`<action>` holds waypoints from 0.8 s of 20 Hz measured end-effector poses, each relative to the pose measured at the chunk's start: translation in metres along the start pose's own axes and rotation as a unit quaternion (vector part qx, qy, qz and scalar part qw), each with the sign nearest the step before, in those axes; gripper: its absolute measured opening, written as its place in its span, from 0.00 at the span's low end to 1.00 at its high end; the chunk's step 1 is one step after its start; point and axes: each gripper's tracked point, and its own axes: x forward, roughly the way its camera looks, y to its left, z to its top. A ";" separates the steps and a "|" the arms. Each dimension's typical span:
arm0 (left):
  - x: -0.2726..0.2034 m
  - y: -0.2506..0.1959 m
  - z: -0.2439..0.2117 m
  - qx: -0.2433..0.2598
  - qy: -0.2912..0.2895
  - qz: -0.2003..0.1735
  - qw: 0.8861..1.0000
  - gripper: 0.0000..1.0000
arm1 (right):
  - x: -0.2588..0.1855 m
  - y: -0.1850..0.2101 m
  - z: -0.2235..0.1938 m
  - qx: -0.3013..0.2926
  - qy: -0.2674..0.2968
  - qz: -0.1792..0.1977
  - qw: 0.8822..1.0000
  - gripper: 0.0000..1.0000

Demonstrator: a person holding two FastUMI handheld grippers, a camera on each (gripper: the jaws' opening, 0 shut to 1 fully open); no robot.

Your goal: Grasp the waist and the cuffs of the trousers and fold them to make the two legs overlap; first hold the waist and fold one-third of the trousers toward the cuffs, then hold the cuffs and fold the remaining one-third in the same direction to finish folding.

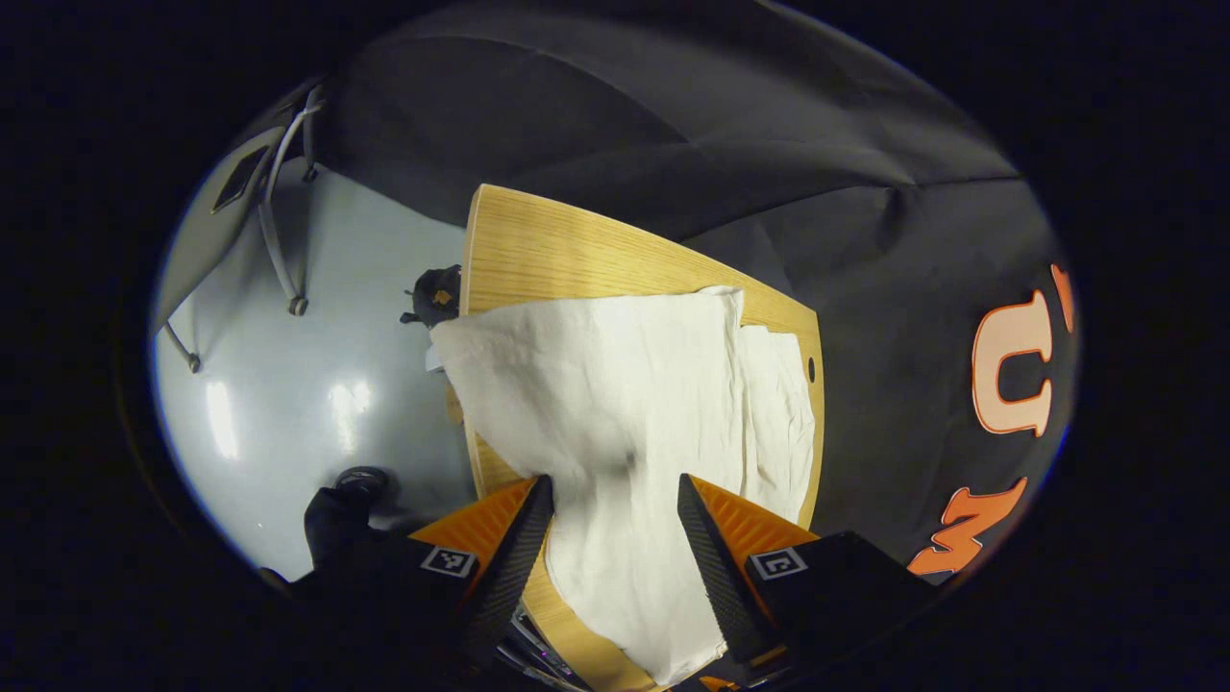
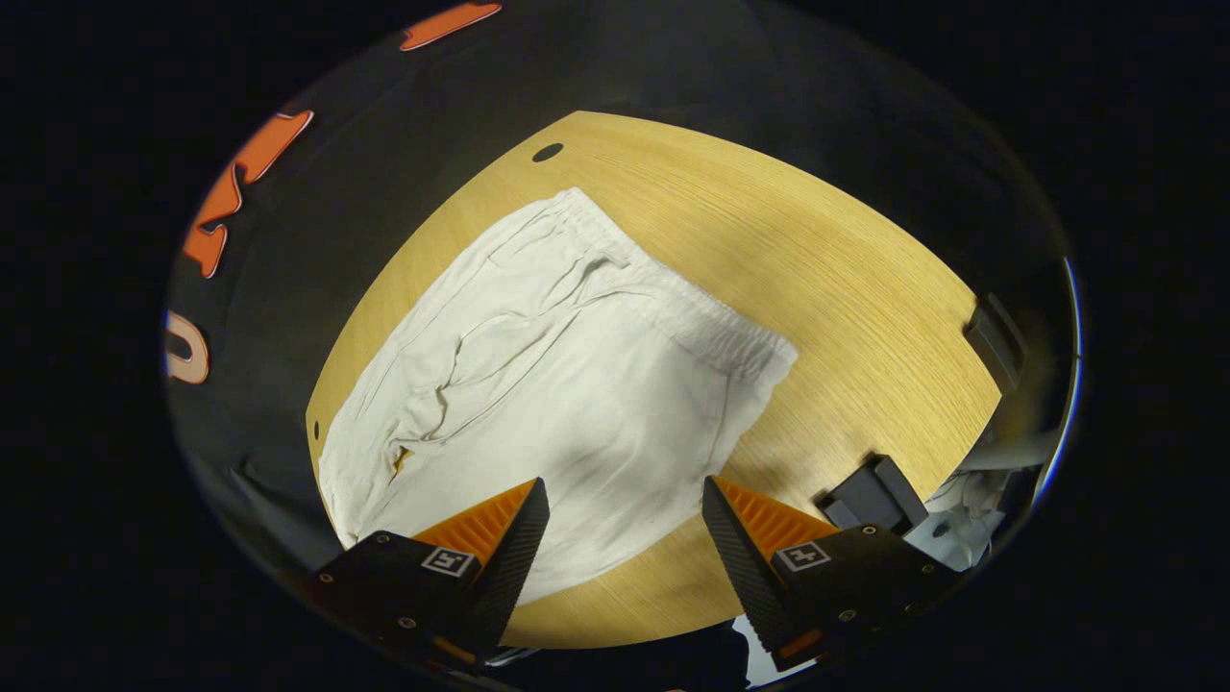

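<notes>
Right gripper view: right tongs (image 2: 625, 500) spread apart over the trousers (image 2: 567, 384), elastic waist farthest away.
Left tongs (image 1: 615, 495) likewise apart; trousers lie lengthwise on the desk (image 2: 826, 279), nothing grasped.

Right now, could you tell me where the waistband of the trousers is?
In the right gripper view the waistband runs diagonally across the wooden table, at the trousers' far right edge, beyond the open right gripper.

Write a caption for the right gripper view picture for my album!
Open right gripper hovering over white trousers spread on a wooden table, elastic waist at the far side.
</notes>
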 end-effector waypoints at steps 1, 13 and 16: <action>0.001 -0.003 0.001 -0.001 -0.002 0.002 1.000 0.89 | 0.004 -0.003 0.000 0.003 0.001 -0.004 1.000 0.98; -0.006 0.011 0.010 0.072 -0.015 0.104 0.992 0.83 | 0.030 -0.050 0.013 0.010 0.011 -0.074 0.997 0.90; 0.010 -0.001 0.014 0.076 -0.026 0.098 0.992 0.79 | 0.036 -0.046 0.018 -0.001 0.013 -0.077 0.997 0.90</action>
